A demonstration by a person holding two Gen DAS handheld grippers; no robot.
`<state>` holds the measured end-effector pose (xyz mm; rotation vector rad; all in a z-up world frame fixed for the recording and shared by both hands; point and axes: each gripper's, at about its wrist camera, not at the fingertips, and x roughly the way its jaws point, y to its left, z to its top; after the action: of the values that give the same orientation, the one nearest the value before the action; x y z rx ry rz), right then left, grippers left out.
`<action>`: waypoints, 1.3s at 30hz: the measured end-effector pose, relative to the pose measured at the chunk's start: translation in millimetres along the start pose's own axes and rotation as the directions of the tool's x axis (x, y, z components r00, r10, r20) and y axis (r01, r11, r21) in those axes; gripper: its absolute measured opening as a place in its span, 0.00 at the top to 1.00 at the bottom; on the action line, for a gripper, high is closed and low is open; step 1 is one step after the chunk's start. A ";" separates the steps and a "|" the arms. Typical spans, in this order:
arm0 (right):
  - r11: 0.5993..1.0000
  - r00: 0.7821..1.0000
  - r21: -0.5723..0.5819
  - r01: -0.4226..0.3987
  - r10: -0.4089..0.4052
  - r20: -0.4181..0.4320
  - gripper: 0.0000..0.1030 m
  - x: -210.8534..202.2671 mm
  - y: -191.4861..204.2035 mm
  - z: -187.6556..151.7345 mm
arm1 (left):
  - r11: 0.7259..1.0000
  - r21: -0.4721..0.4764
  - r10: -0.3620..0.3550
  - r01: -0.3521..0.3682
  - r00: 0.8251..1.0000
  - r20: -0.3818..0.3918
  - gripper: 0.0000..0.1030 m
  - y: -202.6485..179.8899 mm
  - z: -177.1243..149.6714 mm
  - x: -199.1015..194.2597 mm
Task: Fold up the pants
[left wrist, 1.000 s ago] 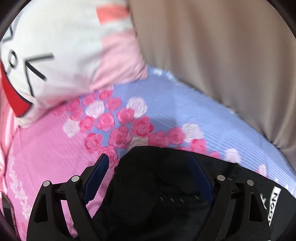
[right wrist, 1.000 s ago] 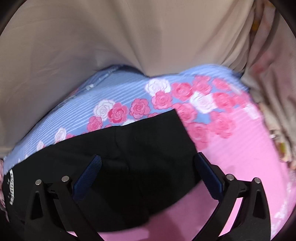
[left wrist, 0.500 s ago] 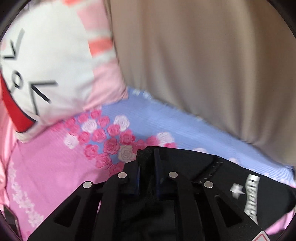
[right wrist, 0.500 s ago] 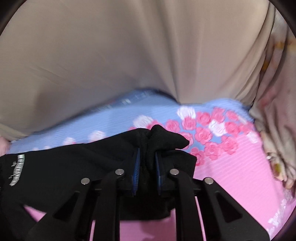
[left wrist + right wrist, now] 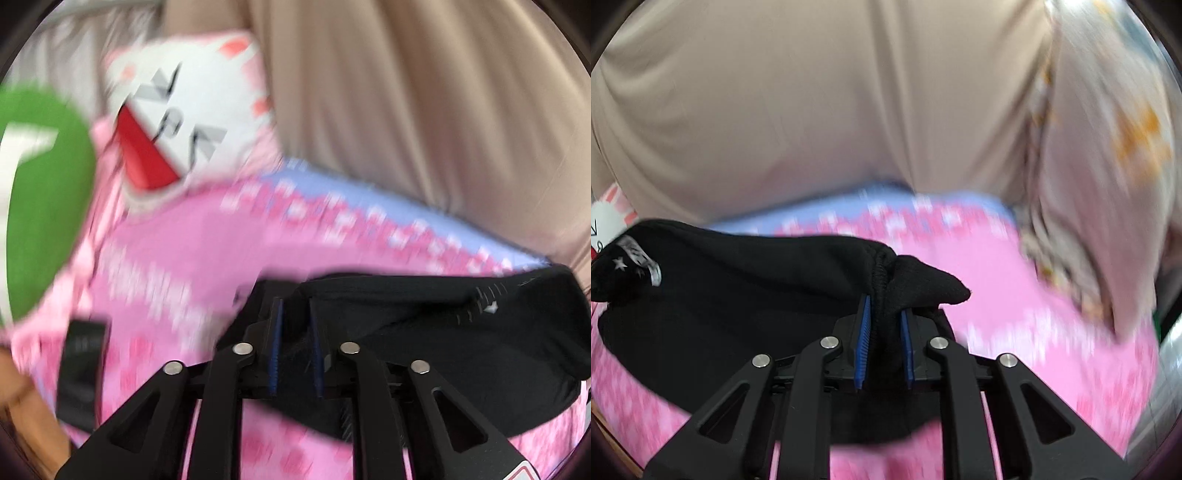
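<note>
Black pants (image 5: pixel 443 332) with a white logo patch (image 5: pixel 646 267) lie on a pink and blue rose-print bedsheet (image 5: pixel 177 254). In the left wrist view my left gripper (image 5: pixel 294 308) has a bunched fold of the black fabric between its blue pads (image 5: pixel 275 332); its jaws are opening slightly while the cloth stays pinched. In the right wrist view my right gripper (image 5: pixel 884 306) is shut on another bunch of the pants (image 5: pixel 738 295), with a corner of cloth sticking out past the fingertips. The edge of the garment hangs lifted between both grippers. Both views are motion-blurred.
A white and pink cartoon cushion (image 5: pixel 184 110) leans at the back left beside a green object (image 5: pixel 44 206). A small black item (image 5: pixel 79 369) lies on the sheet. A beige curtain (image 5: pixel 812 110) bounds the far side, and a patterned quilt (image 5: pixel 1108 147) is on the right.
Both grippers went from wide open over the pants to closed on the fabric. They then lifted it and drew it back across the bed, away from the curtain.
</note>
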<state>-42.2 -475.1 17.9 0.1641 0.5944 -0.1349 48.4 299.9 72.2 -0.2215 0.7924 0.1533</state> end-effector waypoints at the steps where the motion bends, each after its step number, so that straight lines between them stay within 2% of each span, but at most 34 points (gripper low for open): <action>1: 1.000 1.000 0.002 0.011 -0.011 -0.018 0.83 2.0 -2.5 -12.0 | 1.000 -0.021 0.003 -0.003 1.000 -0.009 0.72 5.5 -13.5 0.6; 2: 0.999 0.999 0.010 0.034 -0.034 -0.029 0.82 2.9 -5.9 -26.3 | 0.999 -0.053 0.011 -0.012 1.000 -0.020 0.56 13.2 -26.1 3.3; 3: 0.998 0.998 0.021 0.052 -0.051 -0.036 0.82 2.2 -8.3 -33.8 | 0.994 -0.109 -0.005 0.003 1.000 -0.017 0.47 25.5 -40.3 2.7; 4: 0.997 0.998 0.041 0.058 -0.057 -0.038 0.81 -0.5 -12.1 -39.7 | 0.986 -0.159 -0.041 0.039 0.999 -0.010 0.46 31.9 -50.0 -2.8; 6: 0.992 0.998 0.108 0.058 -0.056 -0.014 0.61 -14.7 -21.9 -49.6 | 0.958 -0.256 -0.133 0.129 0.991 -0.001 0.36 41.5 -65.8 -12.8; 7: 0.989 0.998 0.137 0.062 -0.066 0.019 0.41 -25.1 -23.6 -52.4 | 0.944 -0.289 -0.166 0.161 0.986 0.005 0.34 44.7 -71.0 -14.0; 8: 0.986 0.996 0.158 0.062 -0.071 0.050 0.34 -33.7 -25.1 -53.3 | 0.929 -0.319 -0.193 0.187 0.981 0.013 0.31 43.9 -76.7 -17.8; 10: 0.980 0.995 0.196 0.034 -0.052 0.087 0.33 -50.8 -27.2 -59.6 | 0.897 -0.374 -0.245 0.237 0.969 0.026 0.29 41.0 -81.2 -20.1; 12: 0.971 0.995 0.238 -0.020 -0.004 0.103 0.30 -58.9 -27.2 -62.1 | 0.870 -0.413 -0.286 0.269 0.958 0.022 0.17 35.5 -79.2 -12.2; 14: 0.959 0.992 0.271 -0.077 0.047 0.116 0.27 -67.6 -22.9 -67.9 | 0.860 -0.442 -0.290 0.254 0.957 -0.015 0.16 27.9 -71.7 7.6; 16: 0.949 0.989 0.288 -0.126 0.098 0.111 0.26 -66.7 -14.1 -75.7 | 0.861 -0.454 -0.286 0.229 0.956 -0.062 0.16 24.3 -67.3 28.5; 17: 0.946 0.988 0.292 -0.140 0.113 0.108 0.25 -66.5 -9.0 -79.5 | 0.858 -0.459 -0.298 0.231 0.951 -0.079 0.21 23.5 -66.4 37.7; 18: 0.944 0.987 0.293 -0.151 0.126 0.102 0.24 -65.6 -3.8 -82.6 | 0.857 -0.465 -0.301 0.221 0.948 -0.103 0.48 23.2 -64.5 46.4; 19: 0.942 0.986 0.293 -0.163 0.143 0.088 0.23 -62.5 0.9 -85.6 | 0.861 -0.464 -0.293 0.208 0.949 -0.118 0.65 24.0 -62.6 49.4; 20: 0.941 0.985 0.293 -0.170 0.154 0.077 0.21 -61.7 6.2 -88.3 | 0.867 -0.456 -0.287 0.200 0.949 -0.129 0.97 24.9 -60.2 49.9; 22: 0.934 0.981 0.300 -0.195 0.185 0.065 0.19 -57.9 11.4 -91.1 | 0.859 -0.460 -0.302 0.224 0.948 -0.102 1.00 33.9 -51.8 42.0; 25: 0.911 0.969 0.331 -0.248 0.238 0.069 0.15 -48.8 14.1 -87.7 | 0.881 -0.437 -0.220 0.183 0.975 -0.035 1.00 53.9 -37.1 16.3; 27: 0.887 0.959 0.364 -0.283 0.275 0.076 0.15 -38.6 12.5 -80.5 | 0.884 -0.434 -0.204 0.173 0.979 -0.025 1.00 68.8 -30.2 8.0; 30: 0.813 0.929 0.457 -0.361 0.356 0.101 0.15 -19.4 7.6 -69.3 | 0.895 -0.416 -0.205 0.162 0.977 -0.063 1.00 73.5 -33.9 7.5; 32: 0.762 0.902 0.494 -0.418 0.410 0.131 0.15 -8.4 8.5 -61.0 | 0.901 -0.390 -0.234 0.187 0.969 -0.076 1.00 67.4 -40.5 8.5; 33: 0.750 0.897 0.505 -0.427 0.421 0.135 0.15 -1.7 10.0 -55.8 | 0.906 -0.372 -0.249 0.201 0.965 -0.085 1.00 60.7 -44.5 10.6; 35: 0.760 0.913 0.525 -0.384 0.396 0.095 0.15 19.1 14.7 -42.9 | 0.915 -0.343 -0.263 0.215 0.959 -0.102 0.99 46.6 -53.3 16.4; 36: 0.774 0.922 0.522 -0.358 0.382 0.065 0.19 29.2 17.5 -36.8 | 0.917 -0.335 -0.267 0.217 0.957 -0.112 0.97 41.1 -55.8 20.4; 37: 0.809 0.939 0.500 -0.308 0.342 0.026 0.55 38.4 22.0 -27.6 | 0.921 -0.323 -0.268 0.217 0.956 -0.123 0.97 32.7 -58.4 25.4; 38: 0.861 0.962 0.448 -0.242 0.273 -0.005 0.95 39.7 29.2 -14.3 | 0.927 -0.307 -0.267 0.216 0.955 -0.132 0.97 24.5 -60.7 29.0; 39: 0.884 0.969 0.402 -0.238 0.246 0.032 0.95 29.8 34.9 -3.2 | 0.933 -0.290 -0.261 0.212 0.955 -0.141 0.97 15.6 -62.5 31.8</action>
<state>-13.4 -442.7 2.4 0.6413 0.5557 -0.0104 24.1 300.8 4.7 -0.5969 0.9141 0.0121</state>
